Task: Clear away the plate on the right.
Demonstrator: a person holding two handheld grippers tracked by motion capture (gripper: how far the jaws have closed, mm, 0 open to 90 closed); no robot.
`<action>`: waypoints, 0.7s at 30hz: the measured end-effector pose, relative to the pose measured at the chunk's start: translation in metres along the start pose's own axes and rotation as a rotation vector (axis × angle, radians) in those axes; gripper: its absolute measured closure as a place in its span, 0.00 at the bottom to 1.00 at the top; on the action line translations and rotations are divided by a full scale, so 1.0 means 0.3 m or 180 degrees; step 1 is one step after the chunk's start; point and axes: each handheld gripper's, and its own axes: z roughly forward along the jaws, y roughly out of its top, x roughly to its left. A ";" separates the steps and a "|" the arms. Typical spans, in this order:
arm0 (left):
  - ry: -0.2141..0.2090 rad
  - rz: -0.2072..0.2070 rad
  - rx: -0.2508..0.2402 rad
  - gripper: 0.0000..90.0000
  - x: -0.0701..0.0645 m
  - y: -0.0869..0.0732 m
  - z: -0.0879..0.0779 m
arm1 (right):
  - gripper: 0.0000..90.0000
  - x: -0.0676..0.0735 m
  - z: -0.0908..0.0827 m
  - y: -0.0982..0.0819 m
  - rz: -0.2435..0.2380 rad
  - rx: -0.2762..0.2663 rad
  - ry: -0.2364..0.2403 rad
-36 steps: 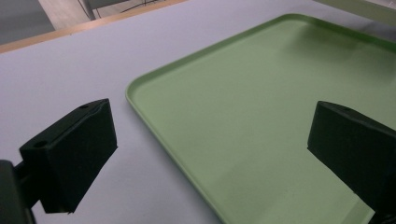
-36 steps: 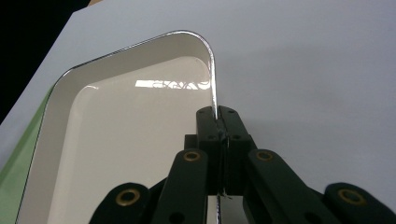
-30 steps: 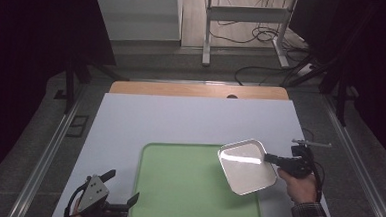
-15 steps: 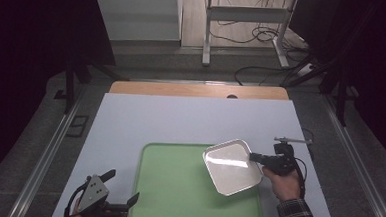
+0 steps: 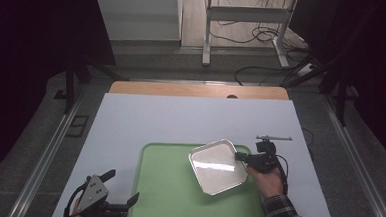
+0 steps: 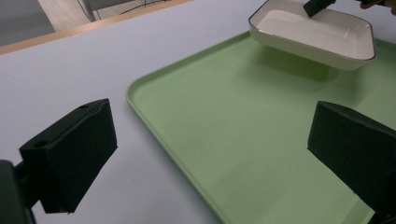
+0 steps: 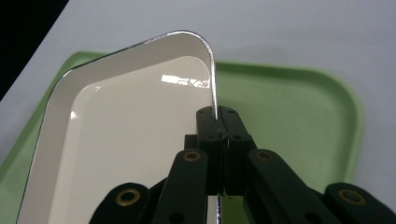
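My left tongs [image 5: 110,194] are spread wide with nothing between them, resting low beside the near left corner of the green tray [image 6: 224,154]. Farther off, my right tongs [image 7: 218,122] pinch the rim of the white dish [image 7: 116,126], held tilted above the tray, my hand [image 5: 268,181] behind them.

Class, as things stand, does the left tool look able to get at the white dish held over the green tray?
Probably yes: left tool is open, with bare green tray between it and white dish.

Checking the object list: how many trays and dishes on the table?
2. A green tray lies flat at the table's near edge; a white dish hangs above its right side, rim clamped in the right gripper.
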 end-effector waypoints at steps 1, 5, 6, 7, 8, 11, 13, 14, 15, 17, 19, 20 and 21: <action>0.0000 0.0000 -0.0001 0.01 0.000 0.000 0.000 | 0.99 0.004 0.006 0.000 0.0006 0.0004 0.0003; -0.0003 0.0005 0.0001 0.01 0.000 0.000 0.000 | 0.99 0.024 0.039 0.003 -0.0018 0.0033 -0.0005; -0.0004 0.0005 0.0000 0.01 0.000 0.000 0.000 | 0.99 0.029 0.047 0.004 -0.0031 0.0045 -0.0019; -0.0004 0.0005 0.0000 0.01 0.000 0.000 0.000 | 0.99 0.029 0.047 0.004 -0.0031 0.0045 -0.0019; -0.0004 0.0007 -0.0001 0.01 0.000 0.000 -0.001 | 0.99 0.037 0.065 0.004 -0.0046 0.0061 -0.0048; -0.0004 0.0007 -0.0003 0.01 -0.001 0.000 -0.001 | 0.99 0.046 0.086 0.005 -0.0043 0.0087 -0.0081; -0.0003 0.0008 -0.0004 0.01 -0.001 0.000 -0.002 | 0.99 0.050 0.102 0.005 -0.0048 0.0101 -0.0121; -0.0003 0.0009 -0.0004 0.01 -0.001 0.000 -0.002 | 0.99 0.051 0.110 0.004 -0.0045 0.0112 -0.0133; -0.0003 0.0009 -0.0004 0.01 -0.001 0.000 -0.002 | 0.99 0.051 0.110 0.004 -0.0045 0.0112 -0.0133; -0.0002 0.0009 -0.0004 0.01 -0.001 0.000 -0.003 | 0.99 0.052 0.126 0.003 -0.0051 0.0130 -0.0166; -0.0002 0.0010 -0.0005 0.01 -0.001 0.000 -0.003 | 0.99 0.051 0.133 0.003 -0.0066 0.0161 -0.0193; -0.0002 0.0011 -0.0005 0.01 -0.001 0.000 -0.004 | 0.99 0.051 0.138 0.001 -0.0073 0.0164 -0.0204; -0.0002 0.0011 -0.0005 0.01 -0.001 0.000 -0.004 | 0.99 0.051 0.140 0.000 -0.0080 0.0172 -0.0216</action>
